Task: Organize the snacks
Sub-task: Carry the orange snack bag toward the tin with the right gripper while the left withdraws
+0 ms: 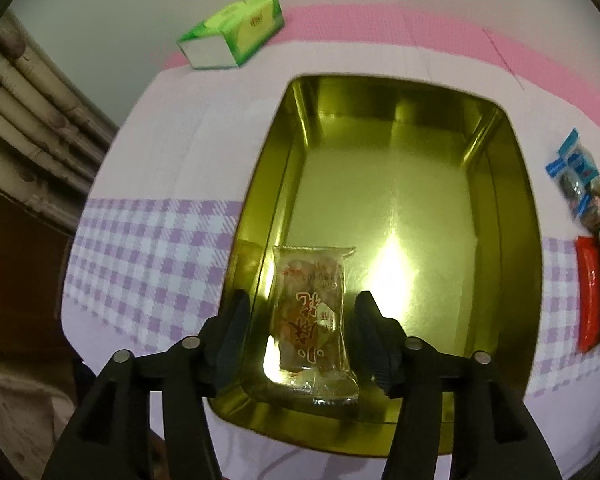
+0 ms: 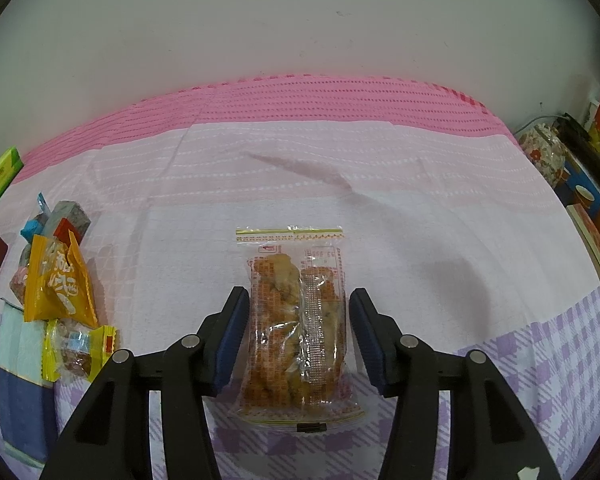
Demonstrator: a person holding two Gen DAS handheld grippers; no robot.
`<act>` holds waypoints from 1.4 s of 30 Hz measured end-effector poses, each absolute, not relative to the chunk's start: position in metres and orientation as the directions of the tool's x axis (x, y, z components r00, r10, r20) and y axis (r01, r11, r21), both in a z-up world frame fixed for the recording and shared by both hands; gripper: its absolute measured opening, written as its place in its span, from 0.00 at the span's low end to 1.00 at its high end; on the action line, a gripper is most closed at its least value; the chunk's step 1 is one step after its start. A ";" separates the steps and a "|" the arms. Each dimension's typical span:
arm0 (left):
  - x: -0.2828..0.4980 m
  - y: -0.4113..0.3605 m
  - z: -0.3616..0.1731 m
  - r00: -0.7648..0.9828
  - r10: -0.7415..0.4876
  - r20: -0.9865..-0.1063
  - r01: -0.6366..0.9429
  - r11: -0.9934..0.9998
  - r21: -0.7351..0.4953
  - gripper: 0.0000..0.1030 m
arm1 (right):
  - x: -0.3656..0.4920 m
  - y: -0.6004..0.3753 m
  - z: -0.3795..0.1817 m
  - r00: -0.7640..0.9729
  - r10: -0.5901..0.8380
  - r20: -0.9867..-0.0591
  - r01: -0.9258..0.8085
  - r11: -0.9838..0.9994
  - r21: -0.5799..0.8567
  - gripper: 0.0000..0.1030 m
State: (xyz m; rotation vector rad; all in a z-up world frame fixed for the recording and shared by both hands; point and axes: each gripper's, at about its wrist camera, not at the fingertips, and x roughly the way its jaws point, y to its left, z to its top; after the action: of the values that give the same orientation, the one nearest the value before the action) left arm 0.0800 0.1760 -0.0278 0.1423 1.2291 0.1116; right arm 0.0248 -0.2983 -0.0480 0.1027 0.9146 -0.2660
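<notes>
One clear red-printed snack packet [image 1: 312, 320] lies in the gold metal tin [image 1: 516, 200], the spread left gripper [image 1: 304, 336] clear of it, while the right gripper [image 2: 298, 336] straddles, without pinching, a clear packet of fried snacks [image 2: 296, 312], and the pile of mixed wrapped snacks [image 2: 56, 292] waits.

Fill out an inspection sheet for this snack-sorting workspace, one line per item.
Surface: tablecloth, pink band at the far edge, lilac checks nearer.
Job's things: gold tin holding one clear snack packet; orange-crisp packet flat on the cloth; snack pile to its left.
Clutter: green tissue box beyond the tin.
Grippers: left gripper open, pads clear of the clear packet between them; right gripper open, straddling the orange-crisp packet, pads apart from it.
Cables: nothing seen.
Surroundings: pale wall; boxes and jar at the right.
</notes>
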 end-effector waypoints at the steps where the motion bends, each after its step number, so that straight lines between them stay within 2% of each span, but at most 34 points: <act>1: 0.078 0.176 -0.026 0.340 0.162 -0.927 -0.015 0.986 0.167 0.59 | 0.025 -0.298 -0.048 0.577 -0.183 -0.796 0.273 0.962 -0.024 0.48; 7: 0.062 0.172 -0.015 0.395 0.190 -0.899 -0.057 0.982 0.182 0.61 | 0.026 -0.299 -0.047 0.558 -0.184 -0.809 0.278 0.960 -0.027 0.47; 12: 0.054 0.167 -0.010 0.421 0.198 -0.885 -0.062 0.980 0.189 0.62 | 0.025 -0.292 -0.045 0.542 -0.178 -0.821 0.266 0.963 -0.033 0.35; 15: 0.050 0.165 -0.010 0.431 0.181 -0.884 -0.058 0.983 0.173 0.66 | 0.024 -0.288 -0.045 0.531 -0.190 -0.826 0.270 0.962 -0.048 0.35; 25: 0.043 0.192 -0.005 0.452 0.149 -0.879 -0.127 0.987 0.102 0.66 | 0.007 -0.271 -0.021 0.532 -0.206 -0.821 0.321 0.947 -0.030 0.35; 32: 0.041 0.221 0.006 0.487 0.231 -0.842 -0.248 0.961 0.120 0.66 | 0.015 -0.209 0.020 0.600 -0.061 -0.798 0.214 0.973 0.086 0.35; 37: 0.037 0.238 0.010 0.496 0.253 -0.830 -0.287 0.951 0.119 0.66 | 0.029 -0.130 0.036 0.617 0.097 -0.781 0.062 0.983 0.172 0.35; 42: 0.032 0.249 0.013 0.512 0.287 -0.810 -0.311 0.940 0.136 0.66 | 0.035 -0.055 0.035 0.582 0.207 -0.786 -0.097 0.978 0.186 0.35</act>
State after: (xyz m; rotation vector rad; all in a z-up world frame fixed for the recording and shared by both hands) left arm 0.0321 0.2490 0.0134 -0.0280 0.9689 0.3598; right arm 0.0350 -0.0548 0.0351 0.1282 0.9332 0.1780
